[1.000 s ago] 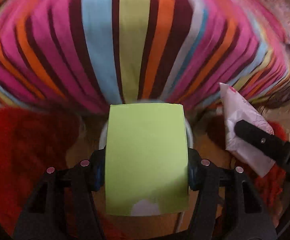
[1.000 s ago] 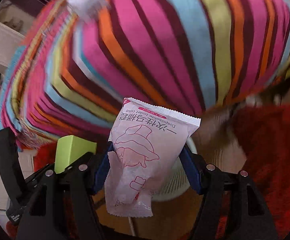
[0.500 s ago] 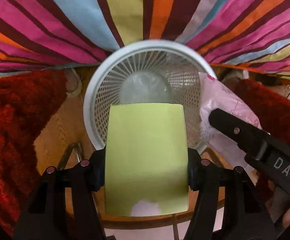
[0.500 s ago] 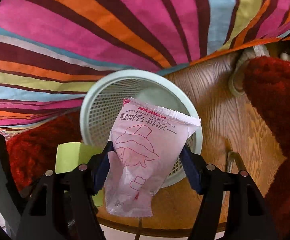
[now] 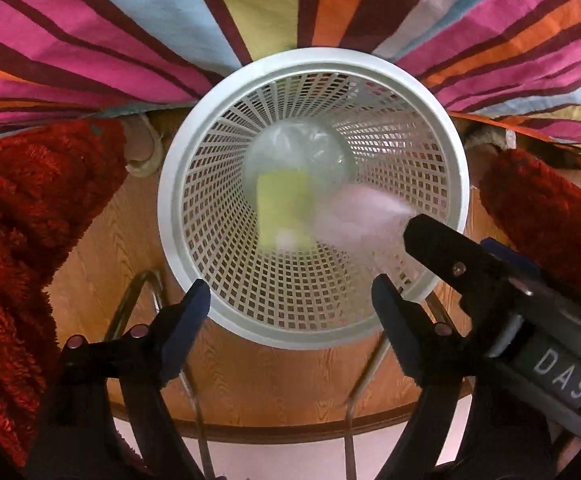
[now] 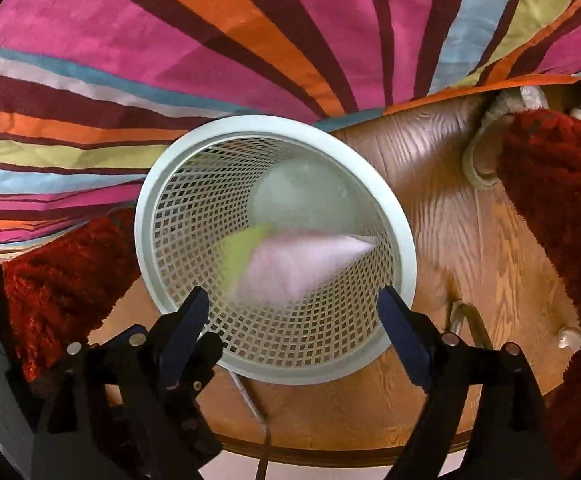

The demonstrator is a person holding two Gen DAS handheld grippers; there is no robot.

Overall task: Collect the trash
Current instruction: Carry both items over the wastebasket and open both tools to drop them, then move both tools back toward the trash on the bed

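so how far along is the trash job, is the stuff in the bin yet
Nearly done for these two pieces. Both the left hand-held gripper and the right hand-held gripper are opening with nothing between the jaws. The green paper and pink packet show blurred inside the white mesh bin, seemingly mid-drop. No other trash is visible on the wooden floor in these views.

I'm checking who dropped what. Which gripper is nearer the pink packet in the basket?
Right. The right gripper hangs directly above the pink packet, jaws opening with nothing between them. The left gripper, also opening, hangs above the green paper, beside the packet.
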